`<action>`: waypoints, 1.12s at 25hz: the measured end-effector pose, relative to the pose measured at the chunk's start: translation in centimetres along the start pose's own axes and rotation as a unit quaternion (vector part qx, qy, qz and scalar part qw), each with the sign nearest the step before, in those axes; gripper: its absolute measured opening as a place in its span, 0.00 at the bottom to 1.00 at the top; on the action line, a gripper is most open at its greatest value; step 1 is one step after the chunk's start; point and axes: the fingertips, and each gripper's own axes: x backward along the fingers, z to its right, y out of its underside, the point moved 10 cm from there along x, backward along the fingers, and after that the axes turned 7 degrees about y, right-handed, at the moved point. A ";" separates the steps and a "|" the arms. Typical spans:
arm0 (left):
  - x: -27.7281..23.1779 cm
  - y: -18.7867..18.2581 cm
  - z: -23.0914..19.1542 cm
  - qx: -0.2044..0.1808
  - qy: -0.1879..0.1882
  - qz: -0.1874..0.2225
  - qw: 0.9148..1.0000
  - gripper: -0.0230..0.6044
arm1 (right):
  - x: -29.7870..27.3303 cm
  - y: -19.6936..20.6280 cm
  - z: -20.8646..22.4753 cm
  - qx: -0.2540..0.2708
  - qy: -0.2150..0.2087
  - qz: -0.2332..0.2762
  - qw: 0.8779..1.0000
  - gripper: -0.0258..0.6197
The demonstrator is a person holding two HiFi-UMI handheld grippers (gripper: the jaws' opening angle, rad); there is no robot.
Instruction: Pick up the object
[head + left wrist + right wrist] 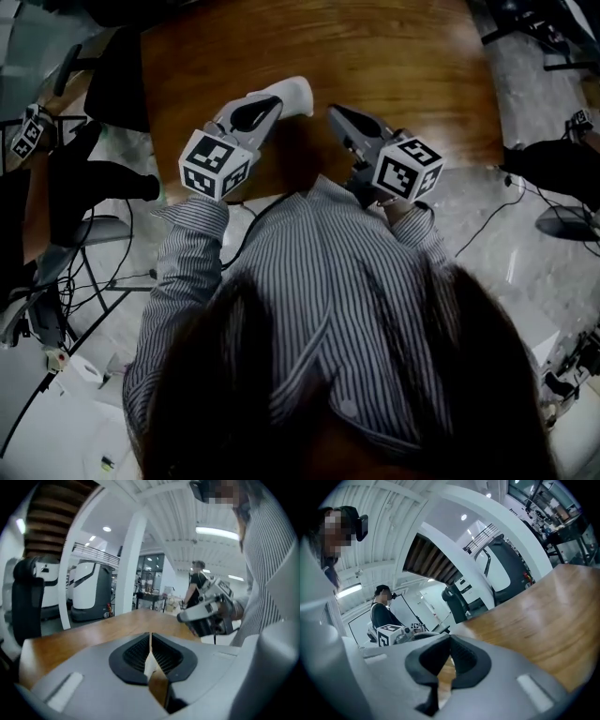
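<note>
Frankly, from the head view I find no object to pick up: the wooden table (375, 56) lies bare ahead of me, with my left gripper (298, 96) and right gripper (334, 114) held low over its near edge, tips pointing toward each other, near but apart. How the thing will handle, heavy or light, stiff or slippery, and where I should take hold of it, I cannot judge until it shows. The left gripper view gives what the head view cannot: my left gripper (150, 645) has its ribbed pads pressed together with nothing between them, only table showing in the notch below, and beyond it the right gripper (206, 612) in my hand and a bystander (197, 584) far back in the hall. The right gripper view shows my right gripper (449, 649) likewise closed on nothing, the marker cube (388, 635) of the left gripper off to one side, and again no object on the wood (553, 620).
</note>
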 end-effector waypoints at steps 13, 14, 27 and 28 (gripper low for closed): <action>-3.9 3.1 -3.2 -0.191 0.150 -0.263 0.934 0.43 | 2.2 3.1 2.6 -0.050 0.049 -0.014 0.997 0.04; -4.1 3.3 -3.4 -0.192 0.157 -0.270 0.930 0.45 | 2.4 3.3 2.7 -0.052 0.053 -0.013 0.997 0.04; -7.9 6.2 -4.4 -0.198 0.190 -0.333 0.902 0.71 | 3.3 5.3 4.5 -0.081 0.084 -0.020 0.993 0.04; -8.1 6.3 -4.4 -0.199 0.191 -0.336 0.901 0.72 | 3.3 5.4 4.5 -0.084 0.085 -0.020 0.993 0.04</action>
